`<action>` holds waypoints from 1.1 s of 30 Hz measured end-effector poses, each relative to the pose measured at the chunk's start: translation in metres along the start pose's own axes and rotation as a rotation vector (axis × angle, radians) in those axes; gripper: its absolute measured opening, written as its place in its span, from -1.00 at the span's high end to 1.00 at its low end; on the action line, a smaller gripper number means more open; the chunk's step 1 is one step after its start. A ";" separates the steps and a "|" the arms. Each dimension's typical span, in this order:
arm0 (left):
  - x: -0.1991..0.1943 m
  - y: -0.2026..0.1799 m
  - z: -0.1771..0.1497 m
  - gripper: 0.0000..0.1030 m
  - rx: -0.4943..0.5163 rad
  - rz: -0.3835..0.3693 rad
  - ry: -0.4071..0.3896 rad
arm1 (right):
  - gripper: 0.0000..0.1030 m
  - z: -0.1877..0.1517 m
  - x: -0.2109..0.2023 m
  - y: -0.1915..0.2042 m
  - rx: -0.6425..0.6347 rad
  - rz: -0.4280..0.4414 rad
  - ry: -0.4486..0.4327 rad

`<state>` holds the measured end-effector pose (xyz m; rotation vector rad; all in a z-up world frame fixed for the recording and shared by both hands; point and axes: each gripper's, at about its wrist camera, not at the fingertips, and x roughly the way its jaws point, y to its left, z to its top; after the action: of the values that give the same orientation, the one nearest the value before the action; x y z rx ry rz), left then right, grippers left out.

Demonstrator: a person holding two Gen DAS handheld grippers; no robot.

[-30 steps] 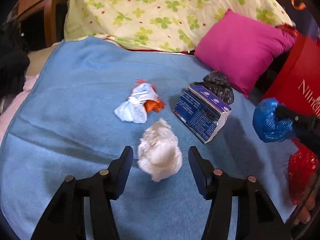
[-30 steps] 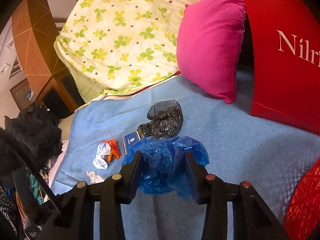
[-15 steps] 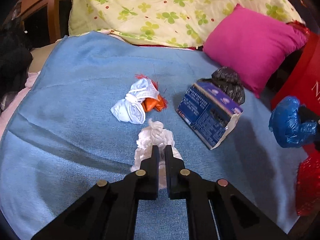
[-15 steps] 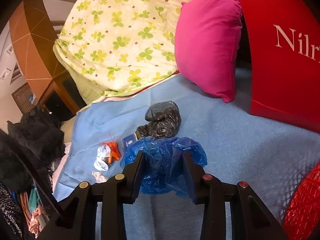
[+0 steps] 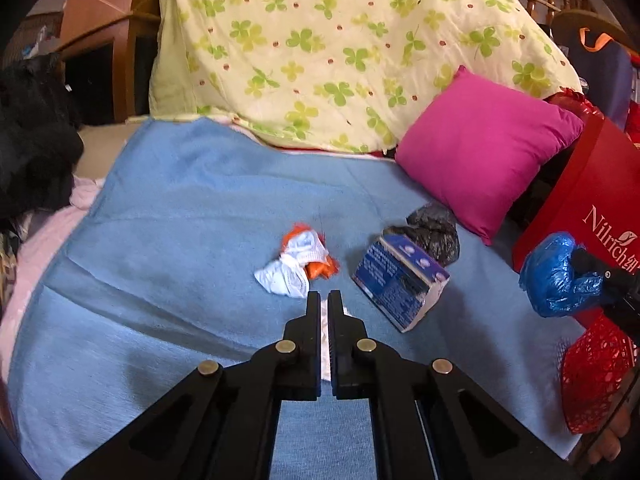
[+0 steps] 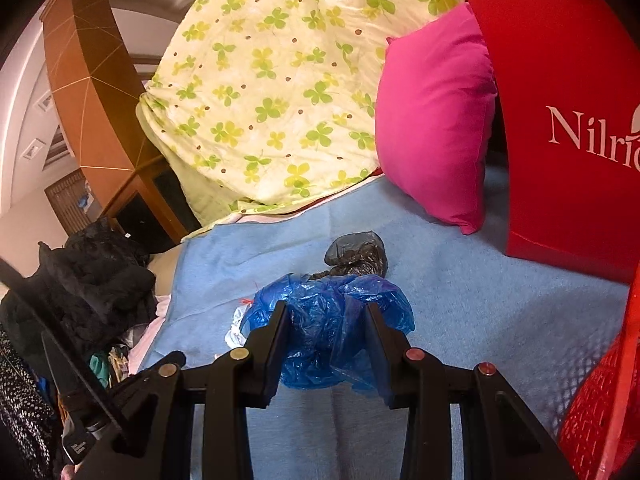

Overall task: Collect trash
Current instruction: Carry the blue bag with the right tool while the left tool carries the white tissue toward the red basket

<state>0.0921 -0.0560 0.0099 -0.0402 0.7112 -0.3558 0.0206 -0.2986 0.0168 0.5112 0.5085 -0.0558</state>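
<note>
Blue blanket (image 5: pixel 192 216) with box (image 5: pixel 400 284), left fingers (image 5: pixel 312 322) pinching white paper (image 5: pixel 325 344), right fingers (image 6: pixel 276 332) clamping blue bag (image 6: pixel 320 320).

A: Warm, dimmish indoor light, soft shadow beside the blue printed cardboard box (image 5: pixel 400 286). Focus fine mid-frame.

B: Heavy fisheye bend and black vignette at corners. Red glossy bag (image 6: pixel 568 92) oversaturated, slight sheen.

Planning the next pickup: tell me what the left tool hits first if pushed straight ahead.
Probably the white-and-orange wrapper, just beyond the left tool, which is shut on white tissue. Depth is unclear.
</note>
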 end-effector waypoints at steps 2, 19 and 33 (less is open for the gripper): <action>0.013 0.002 -0.005 0.78 -0.022 0.012 0.033 | 0.23 -0.001 0.003 -0.001 0.003 -0.004 0.011; 0.076 -0.017 -0.033 0.25 -0.073 0.034 0.125 | 0.23 -0.002 0.016 -0.005 -0.007 -0.008 0.033; -0.047 -0.077 0.005 0.25 0.079 0.058 -0.076 | 0.23 0.010 -0.055 0.000 -0.024 0.027 -0.097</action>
<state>0.0387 -0.1129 0.0551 0.0415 0.6211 -0.3251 -0.0231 -0.3075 0.0513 0.4890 0.4071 -0.0488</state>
